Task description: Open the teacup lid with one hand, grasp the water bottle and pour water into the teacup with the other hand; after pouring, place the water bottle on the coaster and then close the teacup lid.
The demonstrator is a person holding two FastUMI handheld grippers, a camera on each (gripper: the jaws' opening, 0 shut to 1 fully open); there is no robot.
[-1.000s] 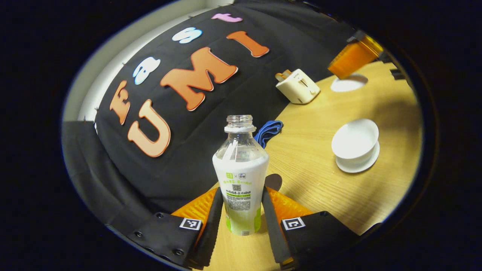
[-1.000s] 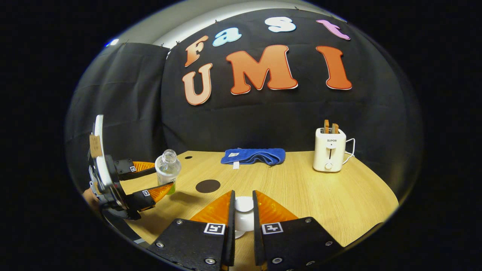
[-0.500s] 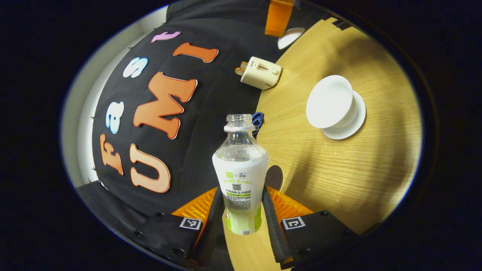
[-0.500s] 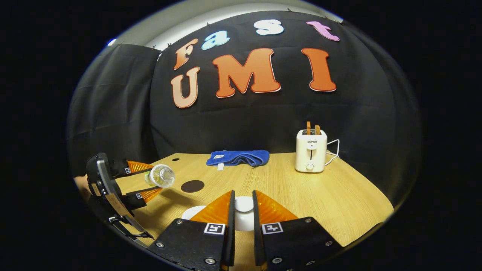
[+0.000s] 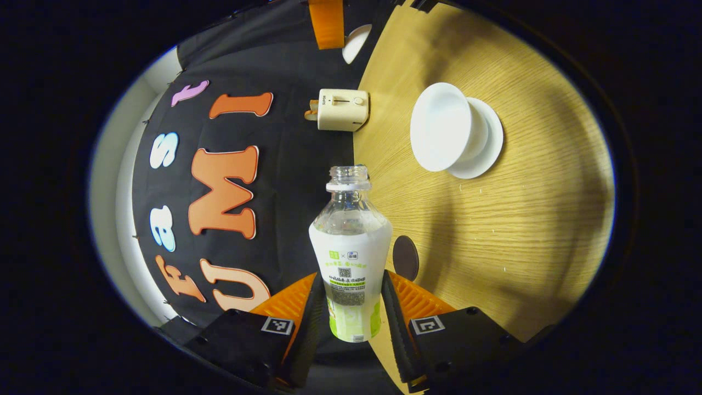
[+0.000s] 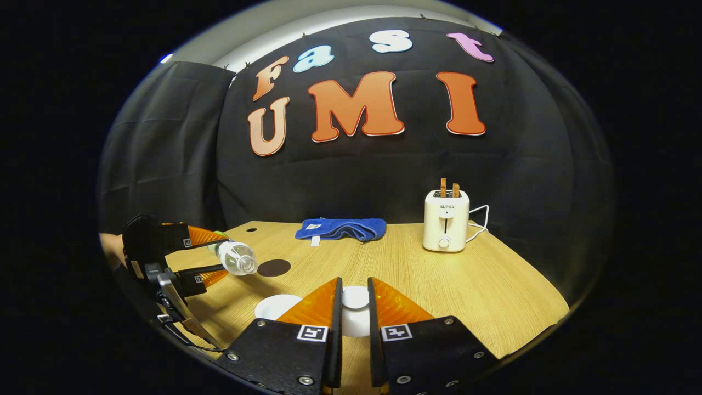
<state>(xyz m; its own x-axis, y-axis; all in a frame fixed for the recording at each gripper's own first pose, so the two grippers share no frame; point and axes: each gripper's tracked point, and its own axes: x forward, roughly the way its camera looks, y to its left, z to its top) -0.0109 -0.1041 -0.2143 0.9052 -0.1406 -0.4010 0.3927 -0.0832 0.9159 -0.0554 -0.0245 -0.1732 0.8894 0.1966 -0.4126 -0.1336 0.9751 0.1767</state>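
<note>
The left gripper (image 5: pixel 354 307) has its two fingers closed against the lower labelled body of one clear plastic water bottle with a white and green label (image 5: pixel 351 258), uncapped. In the right gripper view that same left gripper (image 6: pixel 211 255) holds the bottle (image 6: pixel 236 258) tipped over, close to lying level, its open mouth pointing toward the middle of the table. No water can be made out leaving the mouth.

Ahead of the left jaws and to their right stands one white porcelain teacup (image 5: pixel 444 127), uncovered, on one white saucer (image 5: pixel 488 144). Its inside cannot be judged for water. One dark round coaster (image 5: pixel 406 258) lies on the light wooden table (image 5: pixel 521 230) just beyond the right finger of the left gripper, bare.

The right gripper (image 6: pixel 354 312) holds one white teacup lid (image 6: pixel 355 299) by its knob, which sits between the two fingers; the jaws stand nearly closed on it. To the left of these jaws and just beside them, the teacup's white rim (image 6: pixel 277 306) shows low.

Further ahead of the right jaws: one folded blue cloth (image 6: pixel 340 229) and, off to the right, one cream two-slot toaster (image 6: pixel 446 220) with two slices standing in it and one white cord.
</note>
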